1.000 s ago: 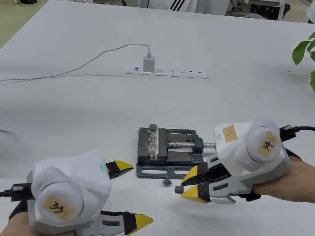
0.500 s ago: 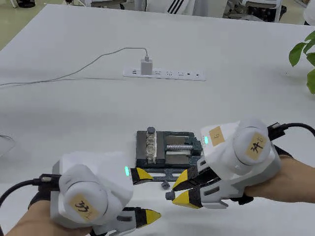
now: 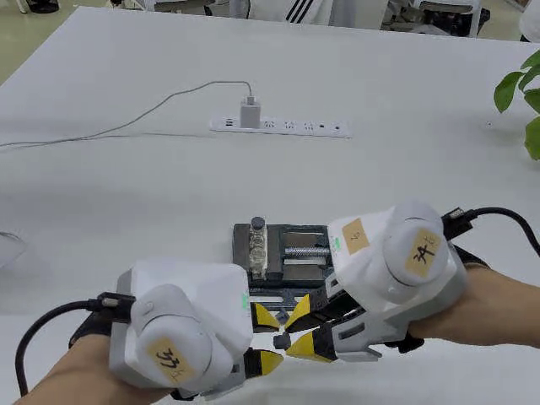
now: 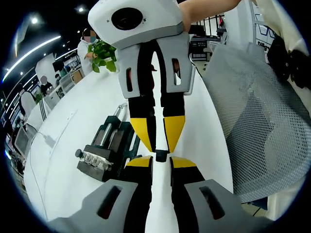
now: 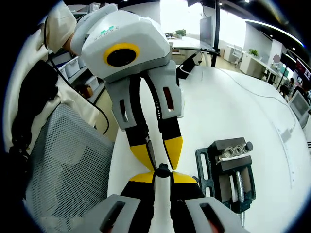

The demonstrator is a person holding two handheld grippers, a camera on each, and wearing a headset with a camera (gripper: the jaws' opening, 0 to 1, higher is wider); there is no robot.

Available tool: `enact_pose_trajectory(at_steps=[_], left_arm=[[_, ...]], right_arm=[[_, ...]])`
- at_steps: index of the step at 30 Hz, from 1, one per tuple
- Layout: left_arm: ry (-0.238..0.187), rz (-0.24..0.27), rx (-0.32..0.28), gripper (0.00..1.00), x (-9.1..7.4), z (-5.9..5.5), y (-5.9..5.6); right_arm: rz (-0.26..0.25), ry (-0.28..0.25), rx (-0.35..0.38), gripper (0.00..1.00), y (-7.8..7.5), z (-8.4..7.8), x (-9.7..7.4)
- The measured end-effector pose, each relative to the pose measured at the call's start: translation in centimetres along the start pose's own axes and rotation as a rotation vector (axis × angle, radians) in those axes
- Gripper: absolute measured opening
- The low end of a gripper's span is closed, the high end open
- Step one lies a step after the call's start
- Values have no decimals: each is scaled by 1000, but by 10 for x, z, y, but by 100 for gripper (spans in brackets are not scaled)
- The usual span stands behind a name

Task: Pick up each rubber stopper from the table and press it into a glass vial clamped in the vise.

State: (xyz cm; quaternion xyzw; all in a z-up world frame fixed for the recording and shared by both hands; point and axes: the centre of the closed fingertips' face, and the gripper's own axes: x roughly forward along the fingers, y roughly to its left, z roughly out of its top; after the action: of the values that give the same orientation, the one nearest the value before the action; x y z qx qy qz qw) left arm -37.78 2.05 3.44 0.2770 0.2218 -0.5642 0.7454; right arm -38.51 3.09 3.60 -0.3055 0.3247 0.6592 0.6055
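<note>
**Stopper pinched tip to tip between two claws, beside the vise**

Right claw (image 4: pixel 159 147): clenched on a small dark stopper (image 5: pixel 163 169), gripped at the very ends of its jaws.
Left claw (image 3: pixel 268 340): released, nose to nose with the right, one jaw on each side of the same stopper. Cannot tell whether its pads touch the rubber.
Reads as a hand-over or re-grip, low at the table (image 3: pixel 169 194); pressing not yet begun.

Vise (image 3: pixel 295 268): near, off the right claw's right flank and the left claw's left flank.
Vials (image 3: pixel 257 251): stand in a row in it. The one farthest from both claws carries a dark cap; the rest look uncapped.

Risks (judgement):
- The hold is at the tips only. If the right lets go before the left bites, the stopper drops and rolls.
- If both squeeze off-centre, the rubber may squirt out sideways.
- If the jaws knock together, the stopper may tilt. It would then meet a vial mouth askew and load the glass sideways.

Against 1.0 s ago:
- The left claw was well apart from the right; now it has closed in to the right's tips.
- The right claw has drawn back from the vise toward the person.
- A loose stopper then lay just ahead of the right tips; cannot tell where it is now.
- Vise and vials unchanged.
</note>
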Motion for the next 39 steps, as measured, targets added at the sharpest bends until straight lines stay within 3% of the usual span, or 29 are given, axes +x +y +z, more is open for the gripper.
enact_pose_trajectory(at_steps=[20,33,39], left_arm=[[35,-33,39,5,4,-2,-6],[28,-43,5,4,4,-4,-7],[2,-30,-31,4,2,-3,-5]], right_arm=[[23,53,-16,6,4,-4,4],[32,62,-12,7,6,-5,4],[30,55,-23,7,5,-4,3]])
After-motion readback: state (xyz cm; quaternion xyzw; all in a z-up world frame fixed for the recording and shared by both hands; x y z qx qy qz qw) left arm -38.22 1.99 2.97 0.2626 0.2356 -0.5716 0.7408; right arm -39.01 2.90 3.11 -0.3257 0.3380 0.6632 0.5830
